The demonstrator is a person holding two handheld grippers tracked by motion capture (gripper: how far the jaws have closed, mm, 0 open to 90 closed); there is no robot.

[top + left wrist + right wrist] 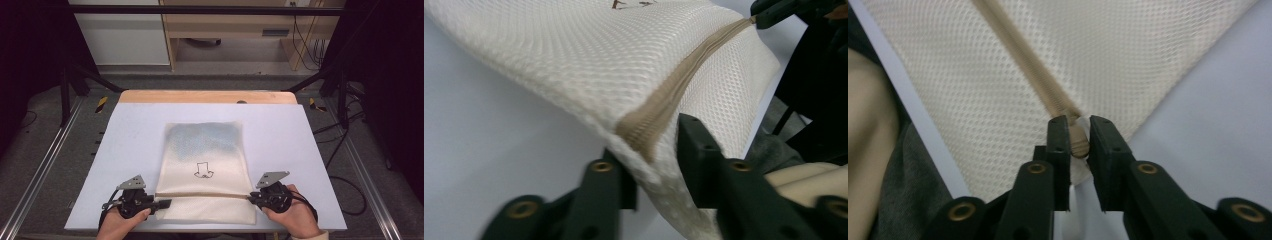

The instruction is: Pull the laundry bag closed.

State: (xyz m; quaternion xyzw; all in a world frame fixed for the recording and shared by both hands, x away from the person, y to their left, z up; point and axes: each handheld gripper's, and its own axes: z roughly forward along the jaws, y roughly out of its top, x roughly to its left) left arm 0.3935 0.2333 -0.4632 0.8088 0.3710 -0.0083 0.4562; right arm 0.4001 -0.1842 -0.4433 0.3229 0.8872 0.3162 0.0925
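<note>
First, high view. Cream mesh bag (205,150) lying flat at the middle of the pale table (280,130), long side running away from the person, small black drawing (203,170) on its upper face. Tan zip (200,195) crossing the bag from side to side near the near end. Left claw (165,203) at the bag's left edge, level with the zip; right claw (251,198) at the right edge, at the other end of the zip. Each held low over the table by a hand: left hand (120,220), right hand (292,215). Grip not readable from this height.

Next, left gripper view. Left claw (654,155) standing open, jaws set apart. Corner of the bag (574,55), with the near end of the zip (674,95), lying in the gap between them, raised a little off the table (484,150). Right-hand jaw just clear of the mesh; contact at the other jaw not determinable. Right claw (769,17) seen far off, at the zip's opposite end.

Lastly, right gripper view. Right claw (1078,135) closed on the end of the zip (1023,60), the tan end filling the narrow gap between the two jaws. Mesh of the bag (1123,60) spreading away beyond the jaws, table (1208,130) beside it.
</note>
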